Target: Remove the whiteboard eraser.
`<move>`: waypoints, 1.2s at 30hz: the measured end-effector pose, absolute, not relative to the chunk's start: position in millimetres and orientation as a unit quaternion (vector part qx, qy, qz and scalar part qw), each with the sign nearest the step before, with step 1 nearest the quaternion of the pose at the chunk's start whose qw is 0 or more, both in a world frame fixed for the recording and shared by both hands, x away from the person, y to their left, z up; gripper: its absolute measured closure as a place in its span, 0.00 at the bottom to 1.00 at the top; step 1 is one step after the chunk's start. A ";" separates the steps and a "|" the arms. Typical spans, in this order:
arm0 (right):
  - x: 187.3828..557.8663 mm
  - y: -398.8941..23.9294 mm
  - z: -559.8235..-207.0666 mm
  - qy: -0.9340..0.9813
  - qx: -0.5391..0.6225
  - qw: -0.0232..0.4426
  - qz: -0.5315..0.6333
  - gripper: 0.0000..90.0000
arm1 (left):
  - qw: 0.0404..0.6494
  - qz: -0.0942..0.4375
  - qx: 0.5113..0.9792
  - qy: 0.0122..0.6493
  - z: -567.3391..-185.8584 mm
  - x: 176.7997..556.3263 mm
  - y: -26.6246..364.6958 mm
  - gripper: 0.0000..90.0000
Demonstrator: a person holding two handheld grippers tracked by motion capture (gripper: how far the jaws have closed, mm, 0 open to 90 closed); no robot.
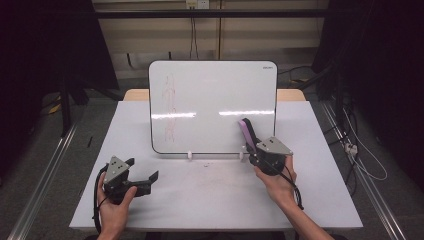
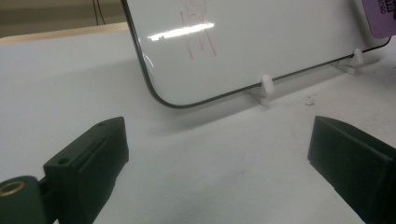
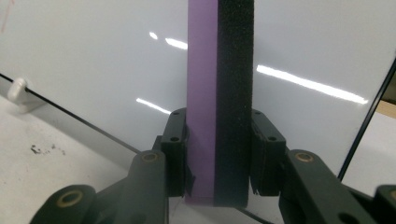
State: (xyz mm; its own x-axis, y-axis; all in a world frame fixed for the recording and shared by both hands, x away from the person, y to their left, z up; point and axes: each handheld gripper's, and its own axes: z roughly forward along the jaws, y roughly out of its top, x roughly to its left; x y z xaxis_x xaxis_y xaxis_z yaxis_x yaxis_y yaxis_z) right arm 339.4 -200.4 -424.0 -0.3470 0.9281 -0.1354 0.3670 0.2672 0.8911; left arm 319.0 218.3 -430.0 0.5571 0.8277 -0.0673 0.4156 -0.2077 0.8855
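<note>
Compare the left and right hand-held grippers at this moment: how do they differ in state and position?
The left hand-held gripper is open and empty; the right hand-held gripper is shut on the eraser, purple and black. The left one sits low over the table, apart from the whiteboard; the right one holds its eraser up at the board's face. Both are black, each held in one hand.

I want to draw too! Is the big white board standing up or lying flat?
Standing up. The white rectangular whiteboard leans slightly back, its bottom edge held in two small white plastic clips on the white table.
</note>
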 end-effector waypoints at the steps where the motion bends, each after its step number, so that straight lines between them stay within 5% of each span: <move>1: 338.9 -201.3 -423.8 0.713 0.451 0.347 0.410 0.71 | 0.472 0.218 0.746 0.417 -430.0 319.1 218.3 0.05; 36: 325.6 -178.9 -425.7 0.693 0.408 0.266 0.531 0.71 | 0.550 0.199 0.723 0.367 -410.7 329.6 173.3 0.04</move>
